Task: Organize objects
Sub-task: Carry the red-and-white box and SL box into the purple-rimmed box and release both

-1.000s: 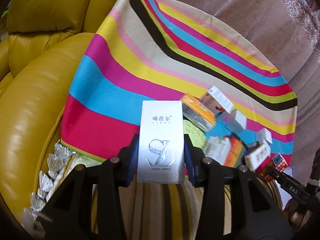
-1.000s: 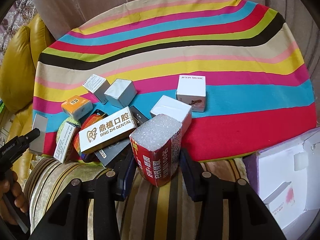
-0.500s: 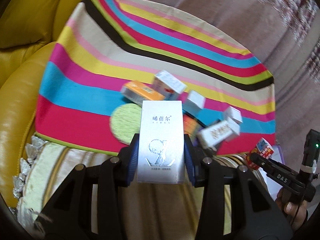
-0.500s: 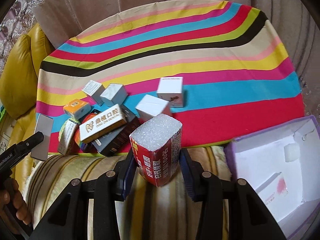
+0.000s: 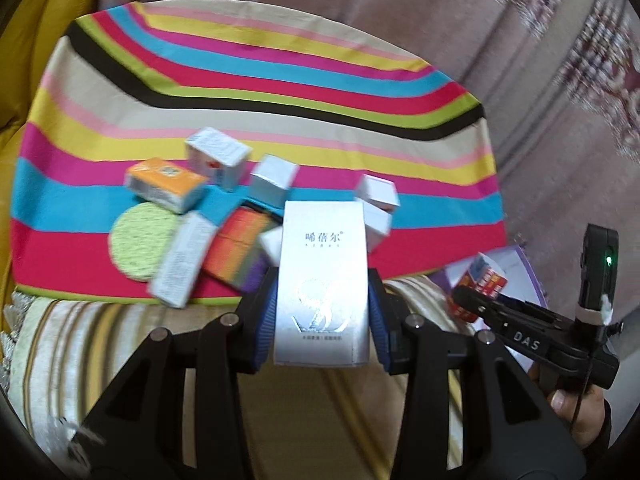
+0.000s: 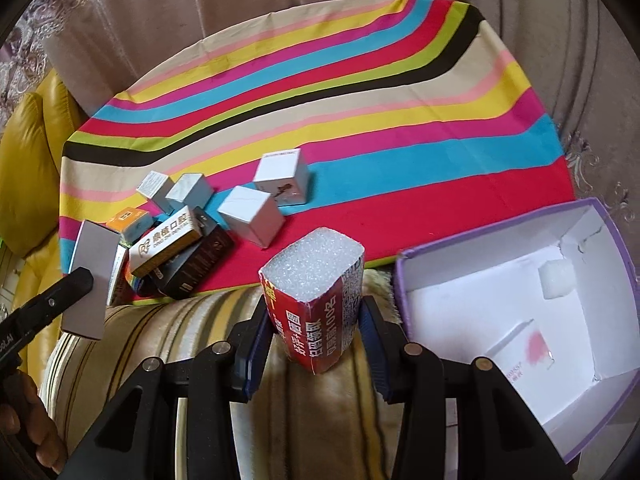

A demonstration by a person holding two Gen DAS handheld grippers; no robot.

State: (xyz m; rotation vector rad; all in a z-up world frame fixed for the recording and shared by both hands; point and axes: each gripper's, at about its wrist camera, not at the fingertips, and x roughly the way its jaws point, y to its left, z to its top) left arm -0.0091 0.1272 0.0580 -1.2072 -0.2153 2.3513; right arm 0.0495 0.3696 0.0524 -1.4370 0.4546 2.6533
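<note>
My left gripper (image 5: pixel 322 320) is shut on a tall silver box (image 5: pixel 323 276) with Chinese lettering, held upright above the sofa's front edge; the box also shows in the right wrist view (image 6: pixel 90 276). My right gripper (image 6: pixel 314 340) is shut on a red packet (image 6: pixel 316 304) with a white foam top, just left of an open purple-rimmed box (image 6: pixel 404 280). The red packet also shows in the left wrist view (image 5: pixel 482 284). Several small boxes (image 6: pixel 250 214) lie in a pile on the striped cloth (image 6: pixel 360 120).
A round green pad (image 5: pixel 134 242), an orange box (image 5: pixel 164 184) and a rainbow box (image 5: pixel 236 246) lie in the pile. The purple box holds a white foam cube (image 6: pixel 558 280) and a pink-marked card (image 6: pixel 524 354). A yellow leather cushion (image 6: pixel 28 160) is at left.
Both grippers have swung right with their loads. The left view now centres on the pile; the purple box has come much further into the right view.
</note>
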